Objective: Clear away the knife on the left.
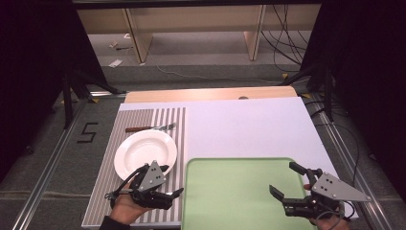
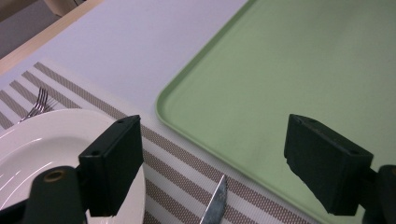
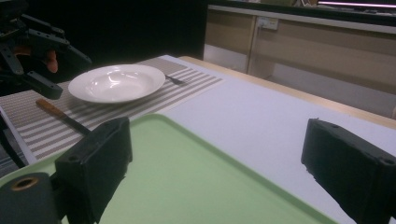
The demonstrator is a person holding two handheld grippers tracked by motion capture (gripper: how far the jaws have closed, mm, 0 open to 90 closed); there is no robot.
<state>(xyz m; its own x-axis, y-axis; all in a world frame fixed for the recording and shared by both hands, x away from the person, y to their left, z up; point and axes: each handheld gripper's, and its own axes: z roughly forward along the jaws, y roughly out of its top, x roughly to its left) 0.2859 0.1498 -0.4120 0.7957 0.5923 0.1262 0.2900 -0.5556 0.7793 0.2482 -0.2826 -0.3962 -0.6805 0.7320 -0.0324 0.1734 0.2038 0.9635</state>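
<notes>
**Green tray between two open grippers**

Black jaws of the left gripper (image 1: 165, 181) stood wide apart, holding nothing, above a knife (image 2: 215, 204) on the striped placemat (image 1: 174, 125). The right gripper (image 1: 283, 178), equally open and empty, hovered over the green tray (image 1: 230, 191). Beyond lay a white plate (image 1: 145, 149), then a fork (image 1: 151, 127).

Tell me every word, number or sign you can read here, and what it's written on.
"5" in black, marked on the grey floor left of the table.
Nothing readable on the white plate, green tray, striped placemat, fork, or either pair of tongs, left and right.
Small scraps on the floor beyond the table are too small to tell whether they carry writing.
</notes>
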